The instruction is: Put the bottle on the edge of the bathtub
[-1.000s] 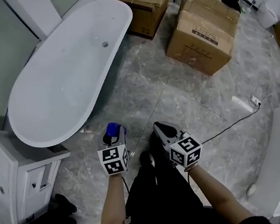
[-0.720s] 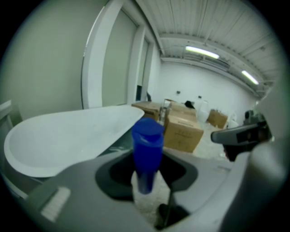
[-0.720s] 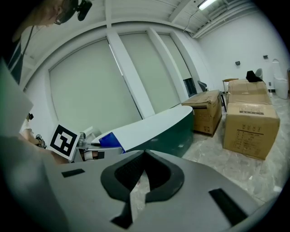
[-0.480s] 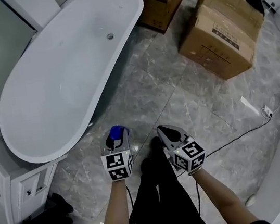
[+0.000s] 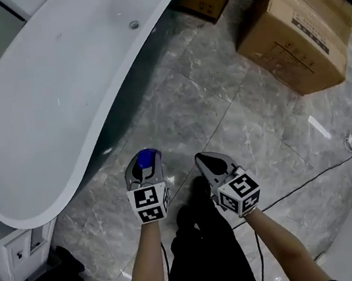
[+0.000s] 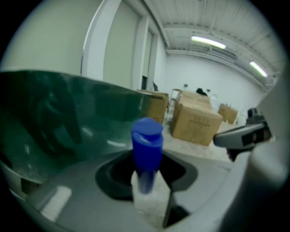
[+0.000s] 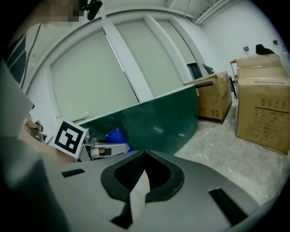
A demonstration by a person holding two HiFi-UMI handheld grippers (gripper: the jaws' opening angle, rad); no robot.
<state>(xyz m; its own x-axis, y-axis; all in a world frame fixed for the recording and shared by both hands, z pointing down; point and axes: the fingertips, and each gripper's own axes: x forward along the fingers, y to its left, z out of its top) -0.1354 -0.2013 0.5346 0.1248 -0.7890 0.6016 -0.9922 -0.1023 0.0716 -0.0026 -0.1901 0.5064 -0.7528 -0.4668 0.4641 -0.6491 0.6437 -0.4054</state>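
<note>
My left gripper (image 5: 143, 165) is shut on a small blue bottle (image 5: 144, 161) with a blue cap; in the left gripper view the bottle (image 6: 147, 149) stands upright between the jaws. It hangs over the grey floor just right of the white bathtub (image 5: 57, 102), near the tub's rim (image 5: 94, 166) but apart from it. The tub's dark green outer wall (image 6: 59, 122) fills the left of the left gripper view. My right gripper (image 5: 207, 162) is beside the left one, its jaws closed together with nothing between them (image 7: 142, 170).
Cardboard boxes (image 5: 301, 31) stand on the marble floor at the far right. A white cabinet (image 5: 8, 252) sits at the tub's near end. A black cable (image 5: 302, 186) runs across the floor at right. The person's legs and dark shoes (image 5: 190, 207) are below the grippers.
The view has moved closer to the bathtub; its rim now lies nearer the left gripper. Both grippers keep the same pose, the bottle still held.
</note>
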